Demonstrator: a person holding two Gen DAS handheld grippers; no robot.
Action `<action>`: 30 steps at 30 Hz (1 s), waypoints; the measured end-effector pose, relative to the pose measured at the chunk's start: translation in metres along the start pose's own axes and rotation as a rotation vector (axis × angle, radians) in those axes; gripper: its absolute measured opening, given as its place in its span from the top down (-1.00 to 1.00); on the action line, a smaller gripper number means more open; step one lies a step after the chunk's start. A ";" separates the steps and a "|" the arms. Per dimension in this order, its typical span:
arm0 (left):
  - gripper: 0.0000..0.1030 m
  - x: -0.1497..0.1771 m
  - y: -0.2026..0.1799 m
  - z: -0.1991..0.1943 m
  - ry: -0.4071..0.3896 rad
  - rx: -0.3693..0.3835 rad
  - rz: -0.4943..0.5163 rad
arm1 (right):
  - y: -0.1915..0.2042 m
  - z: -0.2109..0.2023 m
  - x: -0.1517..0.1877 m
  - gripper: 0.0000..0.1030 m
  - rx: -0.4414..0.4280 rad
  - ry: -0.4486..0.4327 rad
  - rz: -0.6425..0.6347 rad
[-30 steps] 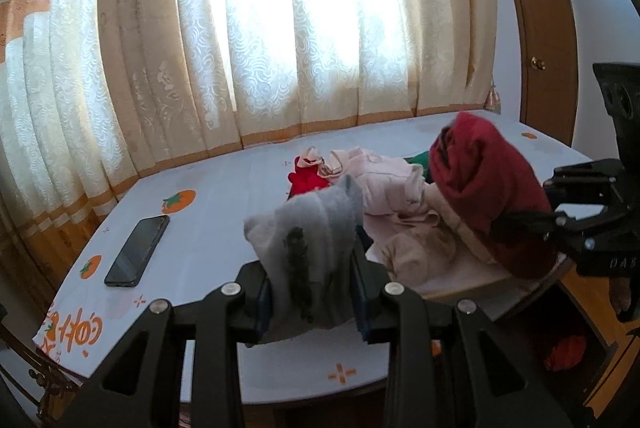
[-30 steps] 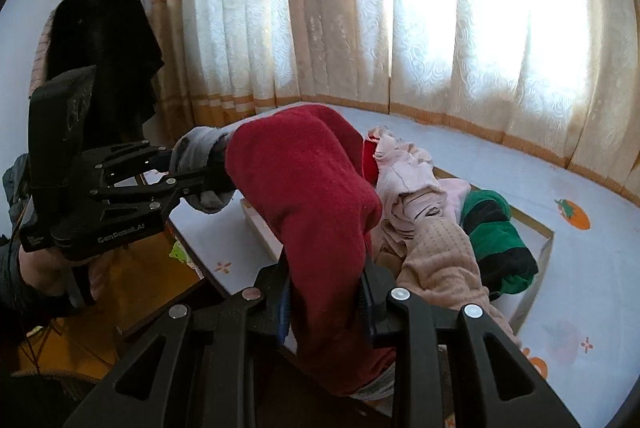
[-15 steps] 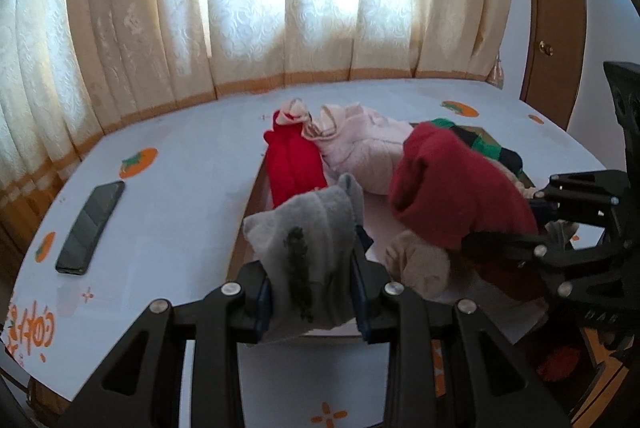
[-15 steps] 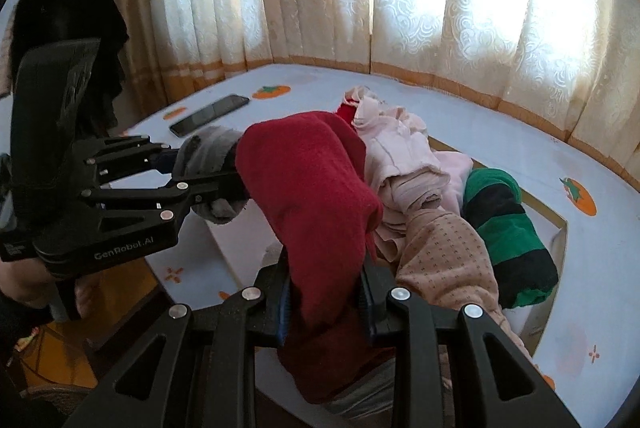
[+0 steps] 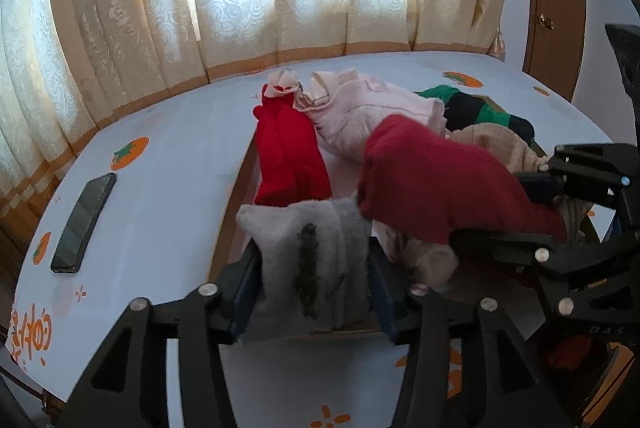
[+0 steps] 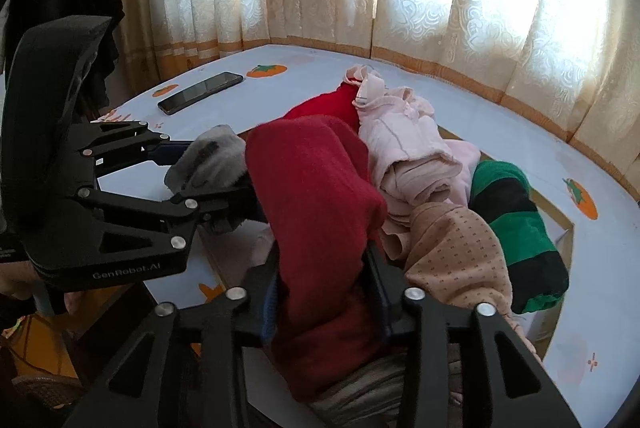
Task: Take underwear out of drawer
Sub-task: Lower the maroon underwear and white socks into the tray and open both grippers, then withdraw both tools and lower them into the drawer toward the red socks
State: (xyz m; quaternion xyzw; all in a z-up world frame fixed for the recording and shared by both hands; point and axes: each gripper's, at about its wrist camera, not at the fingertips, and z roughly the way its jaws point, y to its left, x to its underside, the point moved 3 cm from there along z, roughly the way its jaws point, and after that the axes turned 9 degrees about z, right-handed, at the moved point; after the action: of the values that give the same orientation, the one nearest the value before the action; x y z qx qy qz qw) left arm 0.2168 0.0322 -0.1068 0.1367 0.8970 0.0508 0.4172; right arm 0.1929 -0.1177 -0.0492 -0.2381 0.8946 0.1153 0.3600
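1. Since the earlier frame, both tools have been lowered toward the clothes pile (image 5: 372, 115) and their jaws have just been opening.
2. A grey garment (image 5: 310, 264) sits loosely in the left tool (image 5: 314, 288), a dark red garment (image 6: 320, 220) in the right tool (image 6: 326, 292), seemingly for release onto the tabletop (image 5: 168, 195).
3. The drawer is hidden.

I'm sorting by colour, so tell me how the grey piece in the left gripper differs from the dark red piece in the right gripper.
The grey piece is pale grey with a dark smear down its front; the dark red piece is plain deep red. The grey piece stands as a compact folded block, while the dark red piece is bulkier and droops past the fingers. Both sit between fingers that have just been opening, over the white tray of clothes.
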 end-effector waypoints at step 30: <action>-0.62 0.020 -0.032 -0.053 -0.076 0.013 0.071 | -0.008 -0.075 0.045 -0.32 0.006 -0.087 -0.007</action>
State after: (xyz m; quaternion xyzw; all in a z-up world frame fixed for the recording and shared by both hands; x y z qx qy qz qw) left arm 0.1573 0.0086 -0.0934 0.1733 0.8755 0.0544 0.4478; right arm 0.1249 -0.1686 -0.0273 -0.2349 0.8777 0.1214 0.3996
